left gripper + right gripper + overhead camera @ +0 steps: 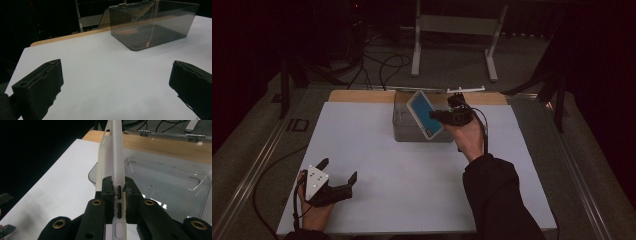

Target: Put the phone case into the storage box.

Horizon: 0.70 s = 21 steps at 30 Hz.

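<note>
Right claw (118,192) clamped on the edge of a tilted phone case (425,114), held above the clear box (404,131) on the worktop (412,170), left claw (339,172) apart, resting well apart near the front edge

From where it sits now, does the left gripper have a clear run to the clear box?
Probably yes. The left gripper rests open at the near left corner, and bare white tabletop lies between it and the clear box. The right gripper holds the phone case above that box, which may crowd it.

No readable text anywhere (the dim light perhaps hides some).
</note>
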### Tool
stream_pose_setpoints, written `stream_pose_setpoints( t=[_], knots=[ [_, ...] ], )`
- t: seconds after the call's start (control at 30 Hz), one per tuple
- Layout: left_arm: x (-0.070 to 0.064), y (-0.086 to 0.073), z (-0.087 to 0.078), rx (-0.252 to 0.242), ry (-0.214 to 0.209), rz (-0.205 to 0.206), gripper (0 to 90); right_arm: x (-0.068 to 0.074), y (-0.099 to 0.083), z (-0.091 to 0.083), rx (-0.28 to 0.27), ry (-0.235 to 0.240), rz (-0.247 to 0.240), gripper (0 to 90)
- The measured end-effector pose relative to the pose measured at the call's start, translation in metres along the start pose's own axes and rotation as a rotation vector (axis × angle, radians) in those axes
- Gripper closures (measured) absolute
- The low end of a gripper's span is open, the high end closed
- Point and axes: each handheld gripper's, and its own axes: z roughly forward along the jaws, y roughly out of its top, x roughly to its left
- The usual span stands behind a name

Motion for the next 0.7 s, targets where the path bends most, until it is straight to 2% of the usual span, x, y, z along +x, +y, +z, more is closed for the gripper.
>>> stream_pose_setpoints(
  t=[0.7],
  knots=[
    [0.000, 0.000, 0.000, -0.002, -0.001, -0.001, 0.3, -0.008, 0.010, 0.008, -0.024, -0.057, 0.020, 81.8]
  ],
)
